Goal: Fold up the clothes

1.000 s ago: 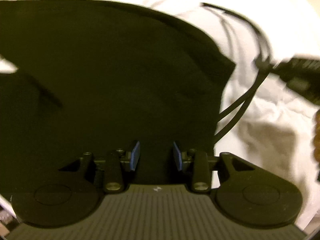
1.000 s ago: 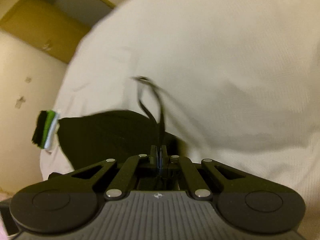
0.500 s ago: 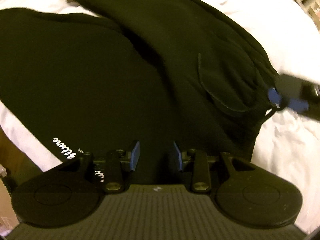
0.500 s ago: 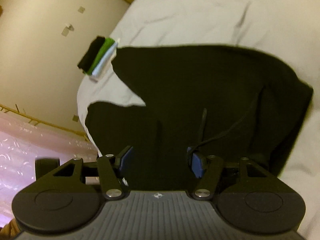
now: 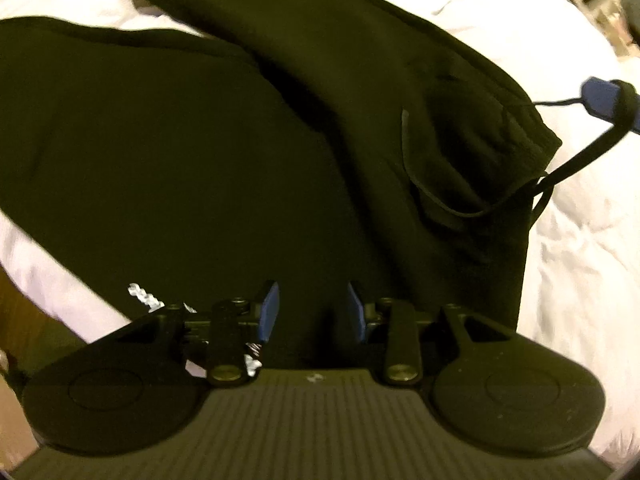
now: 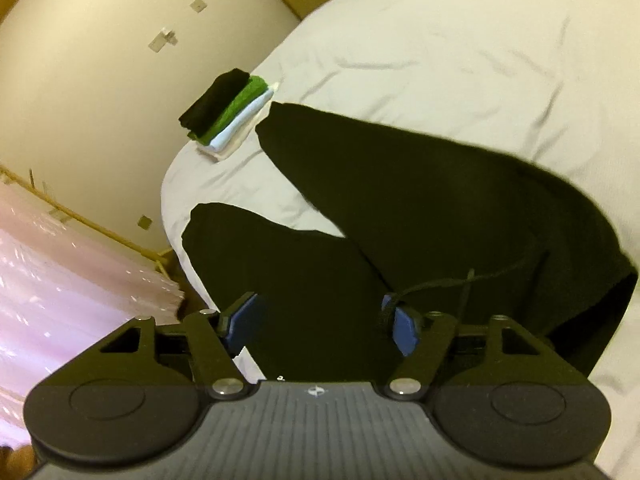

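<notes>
Left claw [image 5: 312, 312]: the jaws stand partly apart, pointing steeply down over the black trousers [image 5: 200, 152]. Black cloth fills the gap between the blue pads [image 5: 269, 312], but I cannot tell if they press on it or only hang above it.
Right claw [image 6: 320, 322]: the jaws have just been opening and now stand wide apart, with nothing gripped. The trousers lie below the gap. The black drawstring [image 6: 440, 282] runs up to the right-hand pad [image 6: 404, 328]; whether it touches the pad I cannot tell.
Right claw in the left view: one blue pad [image 5: 600, 94] shows at the right edge, just beside the drawstring [image 5: 576, 162], which runs from it to the waistband.
Trousers: they lie spread on the bed [image 6: 440, 40], the two legs apart like a V in the right view [image 6: 420, 208]. The waistband [image 5: 520, 128] is at the right side in the left view, with a pocket edge below it. Small white lettering [image 5: 144, 298] sits near the left claw.
Bed: covered by a white, wrinkled sheet [image 5: 580, 260].
Folded pile [image 6: 228, 114]: black, green, pale blue and white pieces stacked at the far corner of the bed, just beside the end of one leg.
Wall [image 6: 100, 60]: cream, behind the pile.
</notes>
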Tool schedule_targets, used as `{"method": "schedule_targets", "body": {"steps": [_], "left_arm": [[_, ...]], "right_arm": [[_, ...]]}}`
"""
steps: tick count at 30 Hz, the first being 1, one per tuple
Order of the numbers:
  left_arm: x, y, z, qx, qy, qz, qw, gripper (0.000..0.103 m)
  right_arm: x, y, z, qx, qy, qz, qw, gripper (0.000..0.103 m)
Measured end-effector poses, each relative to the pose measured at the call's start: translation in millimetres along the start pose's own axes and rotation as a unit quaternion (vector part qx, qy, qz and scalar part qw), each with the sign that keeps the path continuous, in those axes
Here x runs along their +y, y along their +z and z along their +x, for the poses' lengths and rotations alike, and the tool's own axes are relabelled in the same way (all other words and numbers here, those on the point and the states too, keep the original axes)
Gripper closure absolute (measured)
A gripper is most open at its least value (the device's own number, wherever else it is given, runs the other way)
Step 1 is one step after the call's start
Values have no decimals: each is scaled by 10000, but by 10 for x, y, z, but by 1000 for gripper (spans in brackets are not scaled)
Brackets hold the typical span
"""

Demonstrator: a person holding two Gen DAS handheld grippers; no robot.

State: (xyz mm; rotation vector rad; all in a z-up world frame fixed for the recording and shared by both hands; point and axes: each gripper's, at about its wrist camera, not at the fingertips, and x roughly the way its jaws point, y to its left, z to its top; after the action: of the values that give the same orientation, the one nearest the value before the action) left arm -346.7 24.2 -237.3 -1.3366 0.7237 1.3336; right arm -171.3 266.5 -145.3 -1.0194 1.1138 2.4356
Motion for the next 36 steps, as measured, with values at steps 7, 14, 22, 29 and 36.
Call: {"method": "schedule_targets", "body": {"steps": [7,14,22,29,36], "left_arm": [[356,88,-22,170,-316,456,9983,71],[515,156,74,238,-399,692,9965,71],[549,182,65,159,-386,704,9966,71],[110,60,189,117,-438,610,9971,71],[-246,151,299,-183,-420,438,9980,71]], "right_arm": [[-118,-346,464,879,-1833,499,9778,22],[-194,-824,753,1685,-2162,822,9582,9],[-185,-1268,360,784,-2529,994,9592,9],[-1010,-991,-258,-458,-2310,1841,9543,59],[-2198,-942,-554,-1189,-1319,3258,9286,69]]}}
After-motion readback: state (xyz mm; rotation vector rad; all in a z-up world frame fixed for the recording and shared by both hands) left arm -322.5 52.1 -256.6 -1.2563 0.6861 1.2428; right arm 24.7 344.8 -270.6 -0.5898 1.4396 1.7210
